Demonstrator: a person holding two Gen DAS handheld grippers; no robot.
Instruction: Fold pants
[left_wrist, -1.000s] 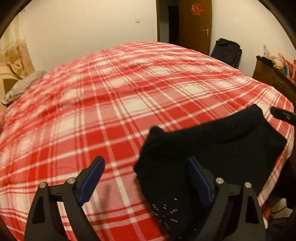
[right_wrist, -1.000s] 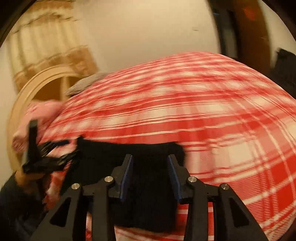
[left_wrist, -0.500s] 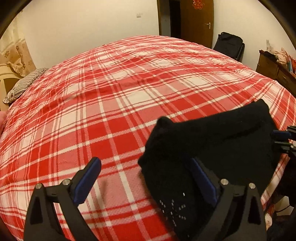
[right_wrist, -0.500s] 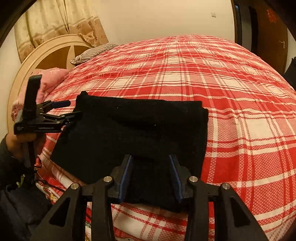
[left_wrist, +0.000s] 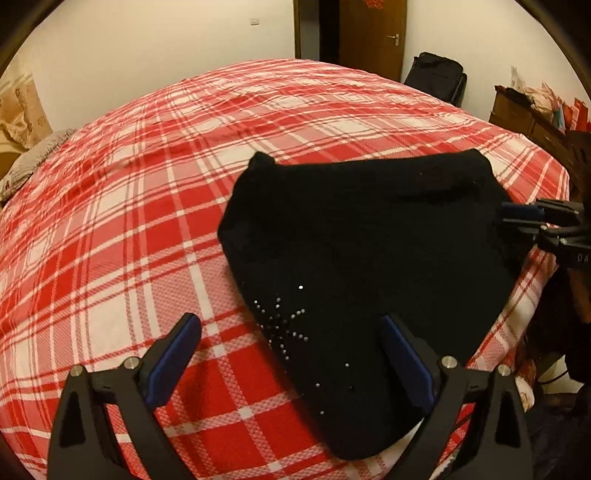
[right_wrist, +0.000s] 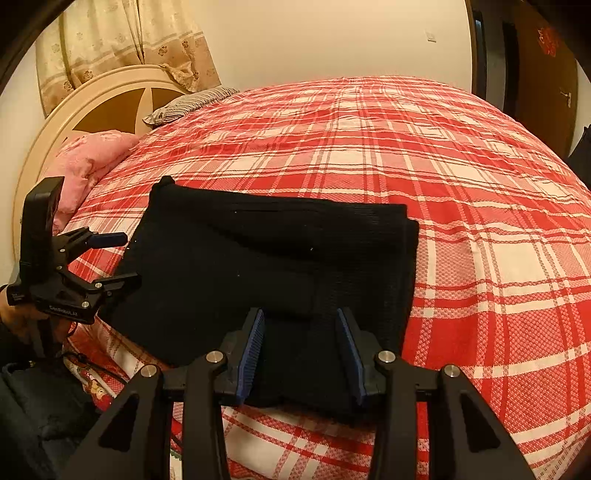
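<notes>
Bedding came first by size: one red-and-white plaid bedspread (left_wrist: 129, 221) covered the whole bed, and on its near edge lay one pair of black pants (left_wrist: 362, 240), folded into a compact, roughly rectangular bundle. The fabric looked thick and matte, with layered edges stacked along the right side in the right wrist view (right_wrist: 410, 258) and a small starburst of silvery studs (left_wrist: 280, 325) on the near left part in the left wrist view. Two pillows sat at the far left by the headboard, one pink (right_wrist: 88, 158) and one striped (right_wrist: 188, 103).

Two tongs were in view. The left gripper (left_wrist: 291, 350) hovered over the studded end with its jaws spread wide, released and grasping nothing. The right gripper (right_wrist: 301, 343) sat low over the near edge of the pants with its jaws partly apart, black cloth showing between them; no clamping was evident.
</notes>
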